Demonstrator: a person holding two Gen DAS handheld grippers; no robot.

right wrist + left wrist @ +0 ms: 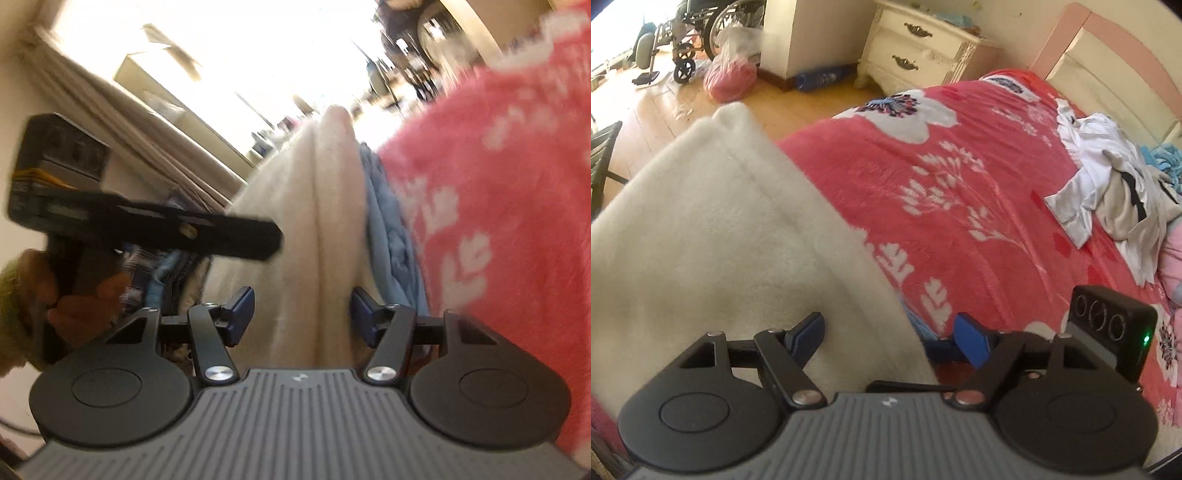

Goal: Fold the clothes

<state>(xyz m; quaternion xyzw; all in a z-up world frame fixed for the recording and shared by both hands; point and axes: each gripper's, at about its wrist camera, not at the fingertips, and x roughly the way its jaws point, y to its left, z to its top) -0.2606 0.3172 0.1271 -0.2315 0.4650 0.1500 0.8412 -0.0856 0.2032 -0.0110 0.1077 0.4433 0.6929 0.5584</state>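
A cream fleece garment (pixel 713 221) lies folded at the near left corner of the bed on the red floral blanket (pixel 960 177). My left gripper (pixel 890 338) is open just above it, its left finger (pixel 807 338) over the cream cloth and the right finger (pixel 971 341) past its edge. In the right wrist view my right gripper (pixel 301 314) is open, with the folded edge of the cream garment (pixel 317 221) between the jaws, untouched. The left gripper's body (pixel 147 225) and the hand holding it show at the left there. A blue cloth (pixel 388 236) lies under the cream one.
A heap of white and beige clothes (pixel 1108 184) lies at the far right of the bed by the pink headboard (pixel 1119 48). A white nightstand (pixel 916 48), a pink bag (pixel 729 74) and a wheelchair (pixel 701 33) stand on the wooden floor beyond.
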